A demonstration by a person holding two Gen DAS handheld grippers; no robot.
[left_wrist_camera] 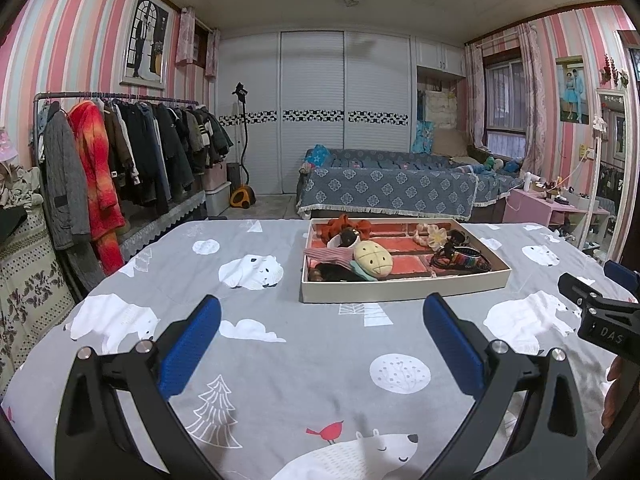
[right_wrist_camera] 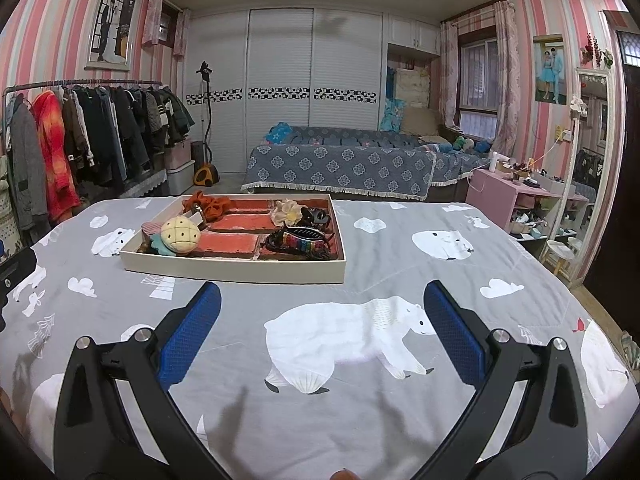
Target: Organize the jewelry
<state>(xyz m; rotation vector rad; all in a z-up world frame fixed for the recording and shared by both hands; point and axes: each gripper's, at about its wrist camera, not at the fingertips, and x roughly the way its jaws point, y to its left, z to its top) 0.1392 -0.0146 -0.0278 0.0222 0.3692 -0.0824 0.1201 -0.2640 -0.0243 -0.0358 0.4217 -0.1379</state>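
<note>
Left wrist view: the left gripper [left_wrist_camera: 322, 312] hovers released over the bed [left_wrist_camera: 280, 360], fingers spread and empty. The tray [left_wrist_camera: 400, 292] lies ahead and slightly right, well apart from the fingertips, long axis across the view, near the bed's far edge.

Right wrist view: the right gripper [right_wrist_camera: 322, 300] is likewise spread and empty. The tray [right_wrist_camera: 224, 270] sits ahead and left, somewhat nearer these fingers; the bracelets [right_wrist_camera: 300, 244] fill its near right corner, the pineapple [right_wrist_camera: 180, 236] its left end.
</note>
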